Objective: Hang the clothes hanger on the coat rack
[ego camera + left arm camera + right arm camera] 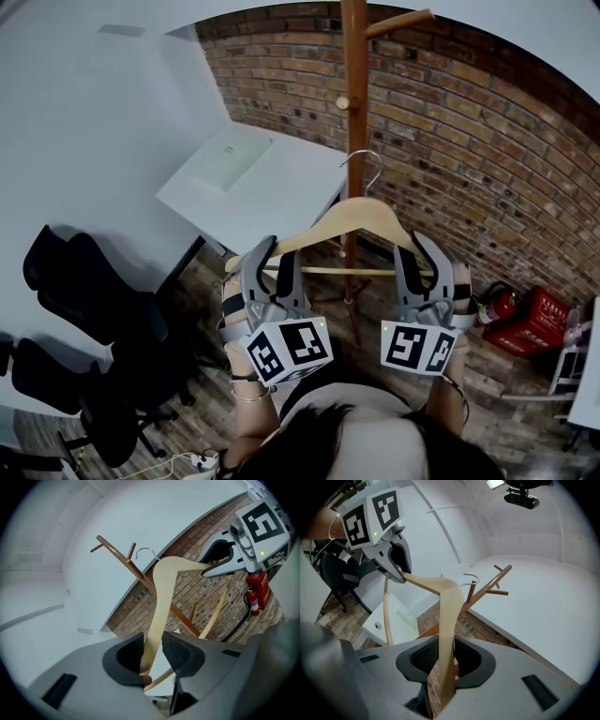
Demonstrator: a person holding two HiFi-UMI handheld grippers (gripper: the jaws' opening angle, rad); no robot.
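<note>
A pale wooden clothes hanger (pixel 352 218) with a metal hook (pixel 367 165) is held level in front of the brown coat rack pole (pixel 354 94). The hook hangs just beside the pole, below a short peg (pixel 343 103). My left gripper (pixel 274 259) is shut on the hanger's left arm (pixel 161 597). The right arm (pixel 447 611) is clamped in my right gripper (pixel 419 255). In the left gripper view, the left gripper (pixel 152 649) pinches the wood, with the rack (pixel 140 576) behind. The right gripper (pixel 443 657) does the same, and the rack's pegs (pixel 490 584) stand beyond.
A white table (pixel 272 187) stands left of the rack against a brick wall (pixel 469 122). Black office chairs (pixel 94 309) fill the lower left. A fire extinguisher (pixel 497 305) and a red box (pixel 539 323) sit on the floor at right.
</note>
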